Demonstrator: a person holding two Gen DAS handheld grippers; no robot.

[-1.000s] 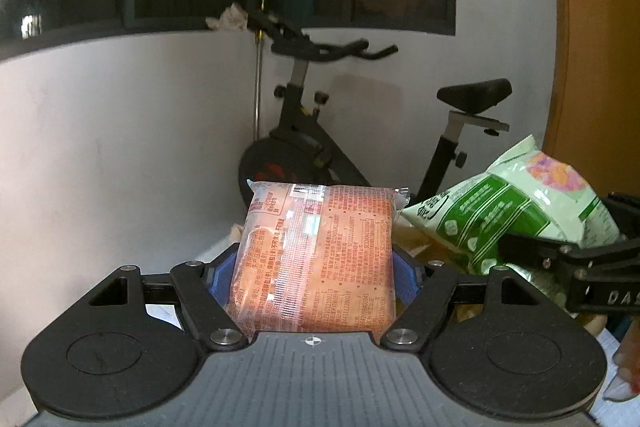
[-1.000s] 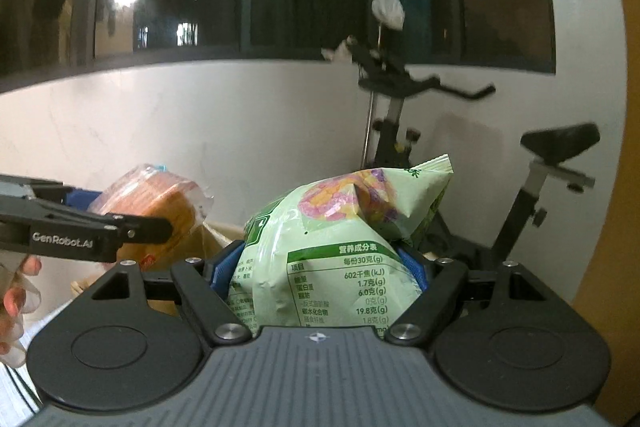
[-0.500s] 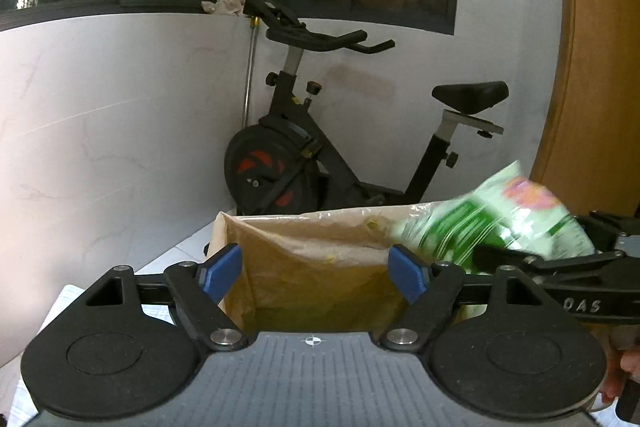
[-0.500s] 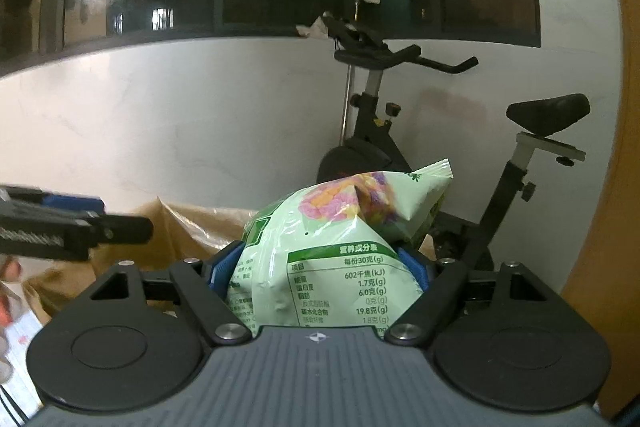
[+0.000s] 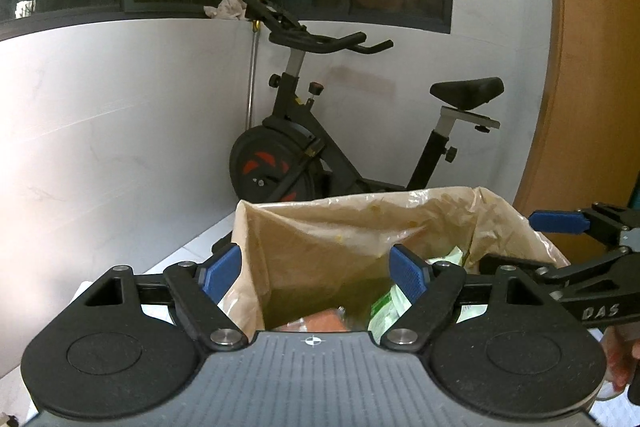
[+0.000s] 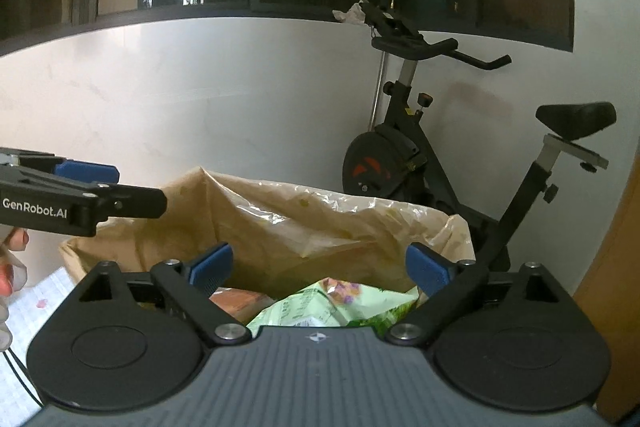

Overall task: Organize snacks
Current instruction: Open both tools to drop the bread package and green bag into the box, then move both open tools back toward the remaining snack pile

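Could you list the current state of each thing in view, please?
left gripper: open, empty, above the bag.
right gripper: jaws opening, nothing between them.
tan bag: mouth open, holding snacks.
green snack bag: lying inside the bag.
orange packet: lying inside, beside the green one.

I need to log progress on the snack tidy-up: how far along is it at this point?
Done: the orange packet and the green snack bag both lie inside the lined bin. In hand: nothing; the left hand-held gripper is open and empty, and the right hand-held gripper has its jaws opening with nothing between the pads. Left: no other snacks show in either view, so I can't tell.
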